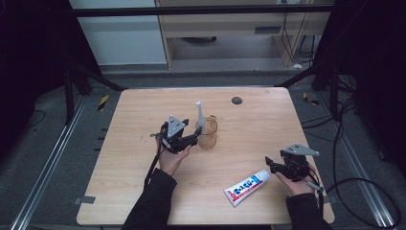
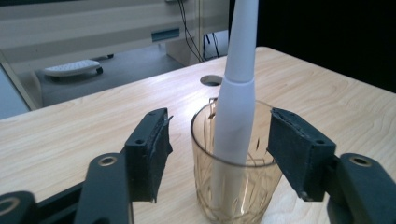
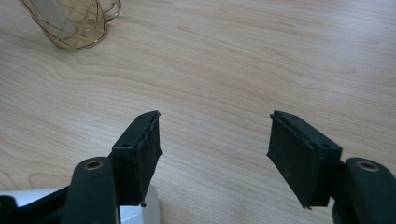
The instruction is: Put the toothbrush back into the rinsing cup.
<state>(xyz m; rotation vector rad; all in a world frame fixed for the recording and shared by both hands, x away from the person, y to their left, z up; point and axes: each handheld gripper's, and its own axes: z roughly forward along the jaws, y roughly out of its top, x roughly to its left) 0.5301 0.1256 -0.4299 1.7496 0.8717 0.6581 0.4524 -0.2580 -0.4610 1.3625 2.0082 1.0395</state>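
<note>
A clear amber glass cup (image 1: 208, 133) (image 2: 236, 177) stands near the middle of the wooden table (image 1: 143, 187). A white electric toothbrush handle (image 1: 199, 116) (image 2: 236, 107) leans upright inside it. My left gripper (image 1: 195, 137) (image 2: 217, 149) is open, its jaws on either side of the cup without touching it. A white and blue toothpaste tube (image 1: 246, 187) (image 3: 135, 212) lies flat near the front right. My right gripper (image 1: 269, 165) (image 3: 215, 149) is open just right of the tube, nothing between its jaws. The cup's base (image 3: 74, 21) shows in the right gripper view at top left.
A round dark hole (image 1: 236, 100) (image 2: 211, 80) sits in the table near its far edge. Cables trail on the floor to the right. A low wheeled board (image 2: 72, 68) lies on the floor beyond the table.
</note>
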